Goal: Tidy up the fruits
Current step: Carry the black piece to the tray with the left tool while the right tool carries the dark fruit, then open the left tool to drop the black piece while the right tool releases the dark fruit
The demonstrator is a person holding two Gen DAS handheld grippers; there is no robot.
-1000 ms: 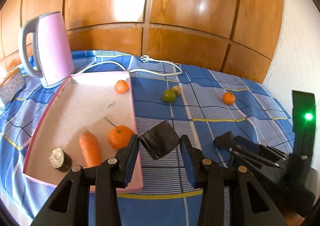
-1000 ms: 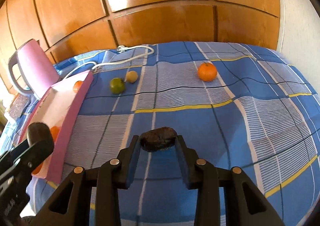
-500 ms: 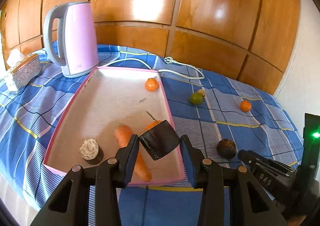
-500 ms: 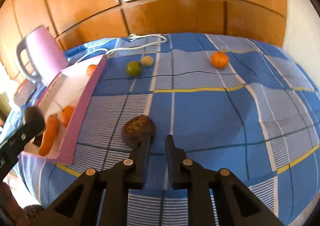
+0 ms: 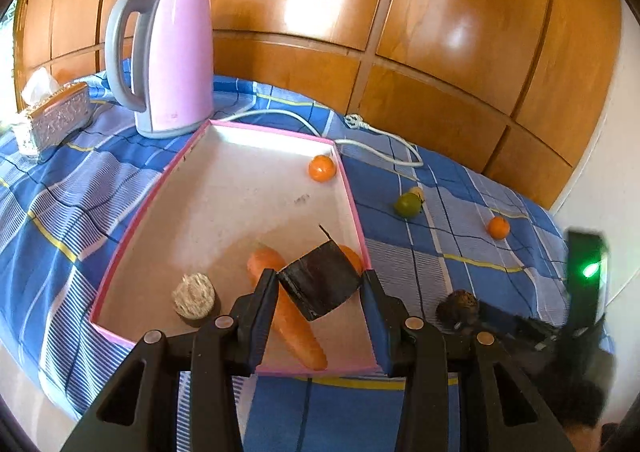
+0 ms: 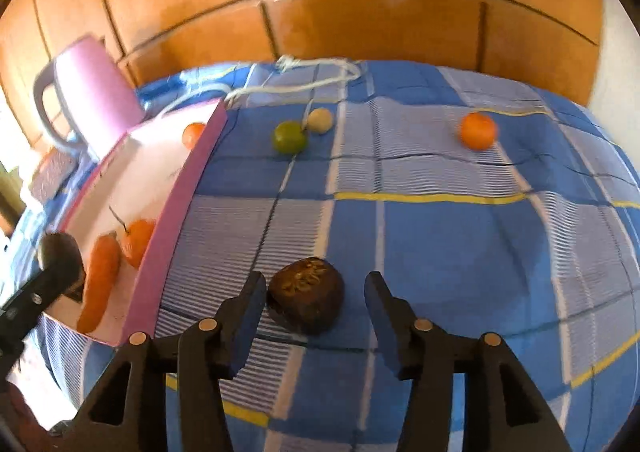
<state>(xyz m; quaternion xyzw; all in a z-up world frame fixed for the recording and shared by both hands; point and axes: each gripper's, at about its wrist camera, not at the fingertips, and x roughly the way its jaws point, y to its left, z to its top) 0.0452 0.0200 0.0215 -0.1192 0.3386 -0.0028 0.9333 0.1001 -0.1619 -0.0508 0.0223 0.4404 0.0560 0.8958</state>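
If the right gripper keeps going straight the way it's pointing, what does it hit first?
Most likely the dark brown fruit, which lies on the blue checked cloth just ahead of the right gripper, between its opening fingers and nearer the left one. Depth is hard to judge through the fisheye.

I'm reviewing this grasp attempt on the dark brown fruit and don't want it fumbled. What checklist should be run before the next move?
1. Dark brown fruit sits between the right gripper fingers: ok.
2. Pads pressing on it: not ok; jaws are opening, gap visible on the right side.
3. Fruit centred: not ok, it lies near the left finger.
4. Pink tray has bare floor for it: ok.
5. Left gripper clear of the drop path: cannot tell; it hangs over the tray's near end, a black flap between its fingers.
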